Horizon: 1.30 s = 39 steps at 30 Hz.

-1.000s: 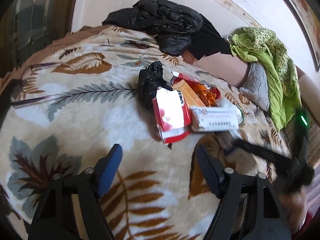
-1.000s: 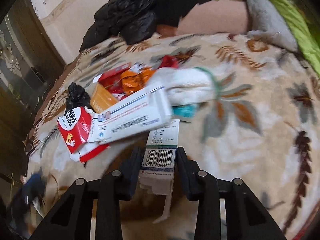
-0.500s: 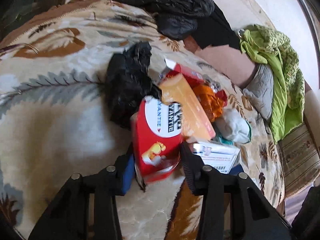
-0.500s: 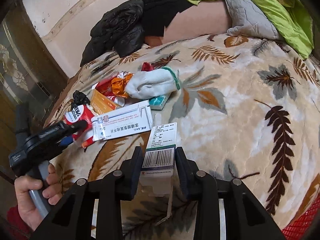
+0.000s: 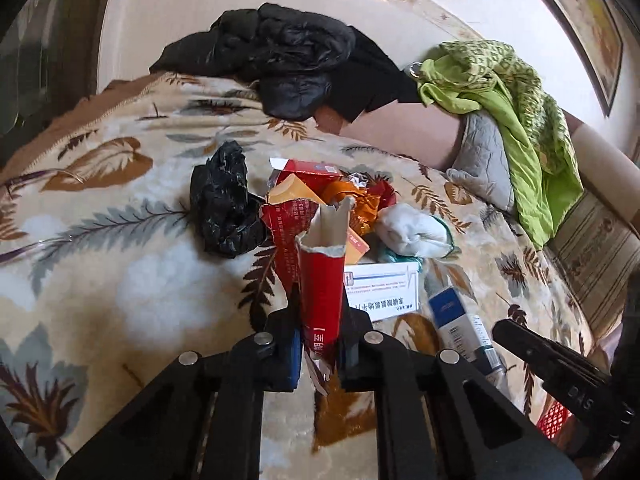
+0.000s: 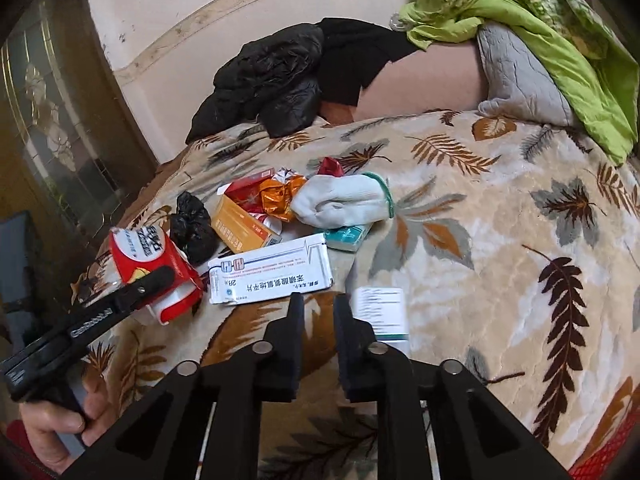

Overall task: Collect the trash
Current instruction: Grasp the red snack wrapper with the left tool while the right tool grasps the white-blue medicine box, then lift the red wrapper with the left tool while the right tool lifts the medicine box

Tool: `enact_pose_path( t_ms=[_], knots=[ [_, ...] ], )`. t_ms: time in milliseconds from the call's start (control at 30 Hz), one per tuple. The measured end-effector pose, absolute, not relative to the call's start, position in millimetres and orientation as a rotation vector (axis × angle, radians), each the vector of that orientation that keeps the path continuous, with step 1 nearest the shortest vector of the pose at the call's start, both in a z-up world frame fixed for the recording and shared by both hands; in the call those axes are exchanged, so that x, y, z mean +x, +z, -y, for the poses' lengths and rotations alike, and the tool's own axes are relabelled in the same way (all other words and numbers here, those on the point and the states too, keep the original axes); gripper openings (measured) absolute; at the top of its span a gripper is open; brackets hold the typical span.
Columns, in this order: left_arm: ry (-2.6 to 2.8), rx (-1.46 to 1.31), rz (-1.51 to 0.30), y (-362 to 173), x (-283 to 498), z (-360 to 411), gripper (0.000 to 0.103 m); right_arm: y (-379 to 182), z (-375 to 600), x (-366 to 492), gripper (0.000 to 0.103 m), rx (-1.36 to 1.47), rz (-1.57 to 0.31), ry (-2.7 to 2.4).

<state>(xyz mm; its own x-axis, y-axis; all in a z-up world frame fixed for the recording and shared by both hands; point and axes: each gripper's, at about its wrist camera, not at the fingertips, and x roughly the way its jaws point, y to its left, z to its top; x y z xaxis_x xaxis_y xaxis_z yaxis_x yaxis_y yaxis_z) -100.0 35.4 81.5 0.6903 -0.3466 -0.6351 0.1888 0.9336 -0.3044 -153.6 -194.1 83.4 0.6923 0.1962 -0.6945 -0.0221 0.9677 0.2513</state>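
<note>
My left gripper (image 5: 318,344) has just been closing and now grasps the torn red packet (image 5: 322,280), squeezed flat and standing upright between the pads; a second ago those jaws stood wide and empty, with the packet lying flat in the pile. In the right wrist view the same red packet (image 6: 154,268) sits at the near-left edge of the heap, the left gripper's finger across it, my left hand (image 6: 56,424) on the handle.

My right gripper (image 6: 316,312) is clenched on nothing. The small white box (image 6: 380,312) it held a second ago now lies blurred on the leaf-print blanket (image 6: 500,240), just right of its fingers.

Rest of the trash, left to right: crumpled black bag (image 6: 192,224), orange box (image 6: 240,228), open red carton (image 6: 248,188) whose inside I cannot see, orange foil wrapper (image 6: 280,196), flat white medicine sleeve (image 6: 272,276), white glove (image 6: 344,200) lying on a teal pack (image 6: 348,236).

Far side: black jacket (image 6: 272,84), green cloth (image 6: 540,20).
</note>
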Motion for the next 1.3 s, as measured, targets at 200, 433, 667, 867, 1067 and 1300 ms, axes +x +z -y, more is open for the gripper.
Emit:
enact_pose_path(
  t_ms=[200,433,667,867,1067,1300],
  knots=[
    [-0.274,-0.223,-0.752,81,-115,-51,0.012,79,215,-156,0.025,0.280,-0.845,0.061],
    [-0.284,-0.190,-0.698,89,-132,-51,0.012,85,249,-162,0.062,0.366,-0.788,-0.037],
    [-0.311,-0.164,-0.683,92,-135,-44,0.012,63,237,-142,0.068,0.245,-0.933,-0.040],
    [-0.323,-0.112,-0.671,91,-137,-35,0.012,45,222,-131,0.058,0.188,-1.011,-0.017],
    [-0.324,-0.086,-0.669,90,-137,-31,0.012,53,208,-136,0.037,0.136,-0.945,0.008],
    [-0.314,-0.067,-0.654,91,-137,-27,0.012,82,196,-150,0.037,0.148,-0.784,0.096]
  ],
)
